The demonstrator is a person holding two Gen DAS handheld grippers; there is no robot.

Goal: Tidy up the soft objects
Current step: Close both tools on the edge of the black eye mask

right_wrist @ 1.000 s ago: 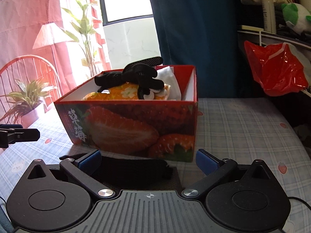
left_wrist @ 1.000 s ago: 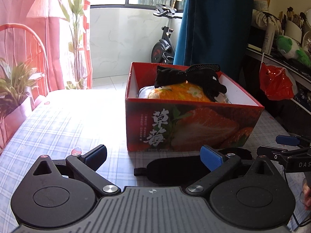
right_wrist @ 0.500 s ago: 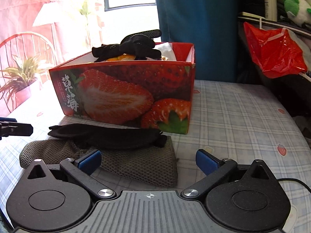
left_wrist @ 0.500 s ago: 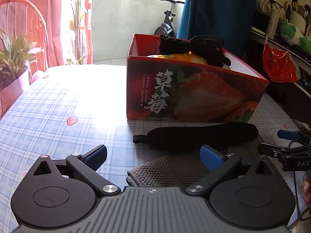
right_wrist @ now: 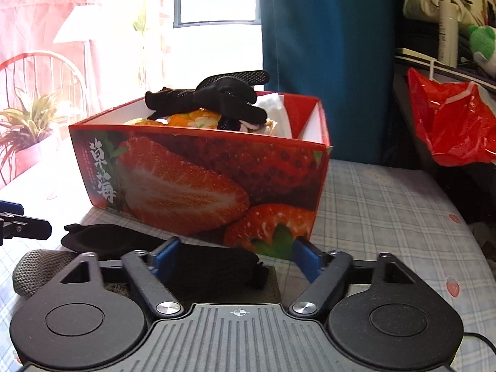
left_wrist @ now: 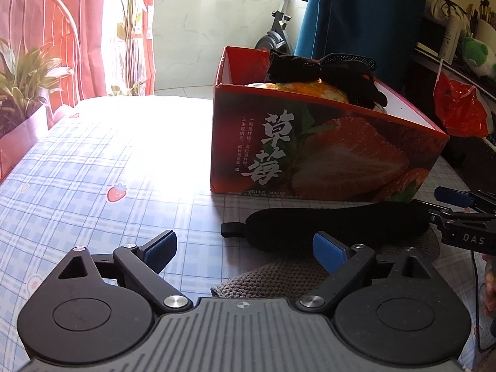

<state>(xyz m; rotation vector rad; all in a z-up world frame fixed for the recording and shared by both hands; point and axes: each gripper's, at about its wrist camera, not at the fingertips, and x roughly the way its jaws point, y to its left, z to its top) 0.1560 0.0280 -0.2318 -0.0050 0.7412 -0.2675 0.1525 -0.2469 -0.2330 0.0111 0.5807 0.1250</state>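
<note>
Plaid tablecloth: blue-white checks with little strawberries, sun-bleached toward the window side
Room: pink curtain, blue curtain, potted plant, red plastic bag
Strawberry box: on the cloth, black gloves piled on orange fabric inside
Black pad: flat in front of the box, lying on a grey knit cloth
Left view only: exercise bike by the window
Left gripper: wide, just closing a little, nothing pinched
Right gripper: jaws just closing, about half width, straddling the pad's end; contact can't be told
</note>
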